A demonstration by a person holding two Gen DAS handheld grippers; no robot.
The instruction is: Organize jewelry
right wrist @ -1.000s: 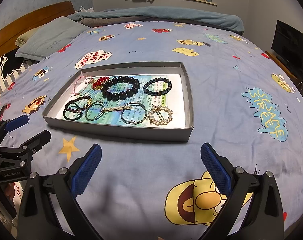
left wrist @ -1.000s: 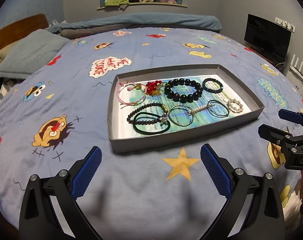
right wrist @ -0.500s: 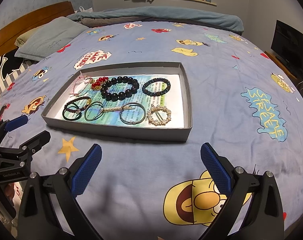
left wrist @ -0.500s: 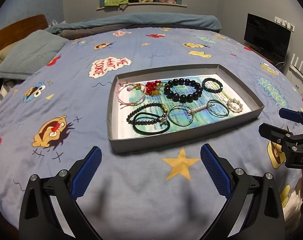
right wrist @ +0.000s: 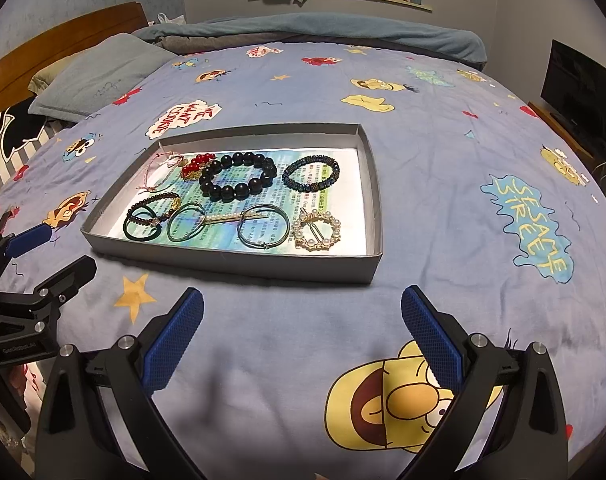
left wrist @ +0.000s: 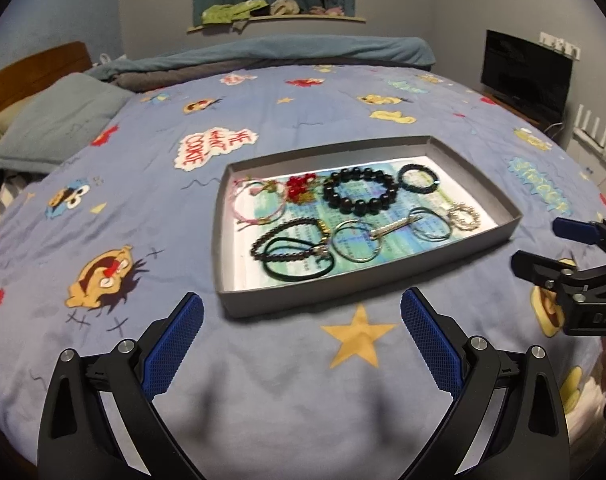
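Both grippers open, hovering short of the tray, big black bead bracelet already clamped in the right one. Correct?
Not quite: the black bead bracelet lies in the tray, as the right wrist view shows. The right gripper and left gripper are open and empty.

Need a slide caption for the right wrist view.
Open right gripper hovers over cartoon bedspread before a shallow grey tray of bracelets.

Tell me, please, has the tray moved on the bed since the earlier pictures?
No. The tray lies just as before behind the yellow star printed on the bedspread; only the camera's view has shifted slightly.
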